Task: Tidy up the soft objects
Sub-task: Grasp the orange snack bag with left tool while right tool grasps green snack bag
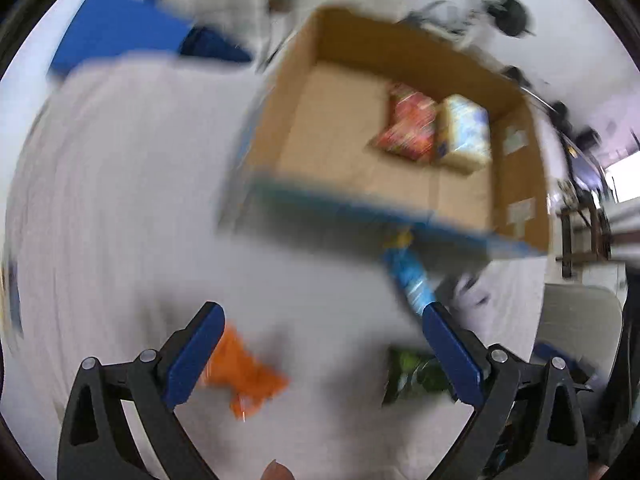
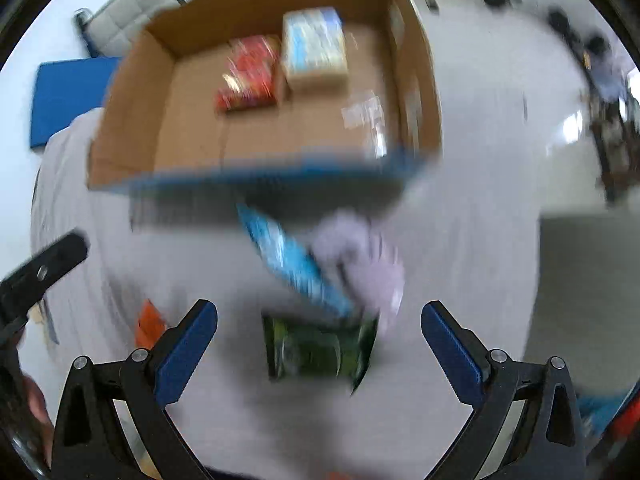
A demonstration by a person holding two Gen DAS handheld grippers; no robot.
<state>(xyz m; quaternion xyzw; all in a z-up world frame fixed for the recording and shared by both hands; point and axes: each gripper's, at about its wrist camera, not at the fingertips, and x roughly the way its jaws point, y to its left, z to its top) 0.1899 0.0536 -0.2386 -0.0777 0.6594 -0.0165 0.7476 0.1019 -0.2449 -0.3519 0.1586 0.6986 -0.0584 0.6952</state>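
well, both views are smeared with blur, so fine detail is lost. the left gripper point(image 1: 320, 320) stands wide open with nothing between its blue pads point(image 1: 192, 356); the right gripper point(image 2: 320, 316) is spread just as wide and empty too.

a cardboard box point(image 1: 344, 52) point(image 2: 132, 80) sits open in the upper middle of both frames on a pale cloth point(image 1: 120, 180) point(image 2: 460, 240). inside it, toward the far side, a red packet point(image 1: 408, 126) point(image 2: 250, 74) lies just beside a pale packet point(image 1: 464, 134) point(image 2: 314, 46), the two touching or nearly so.

outside the box, a blue bag point(image 1: 412, 276) point(image 2: 292, 260) lies slanted near the box's front edge, centre of the right view. below it there, a green bag point(image 2: 320, 348) point(image 1: 416, 372) lies between the right gripper's fingers, its upper edge meeting the blue bag's lower end. an orange bag point(image 1: 244, 372) point(image 2: 150, 326) lies at the lower left, by the left gripper's left finger. a lilac soft thing point(image 2: 368, 248) sits right of the blue bag; i cannot tell what it is. a blue mat point(image 1: 116, 32) point(image 2: 68, 96) shows at the upper left.
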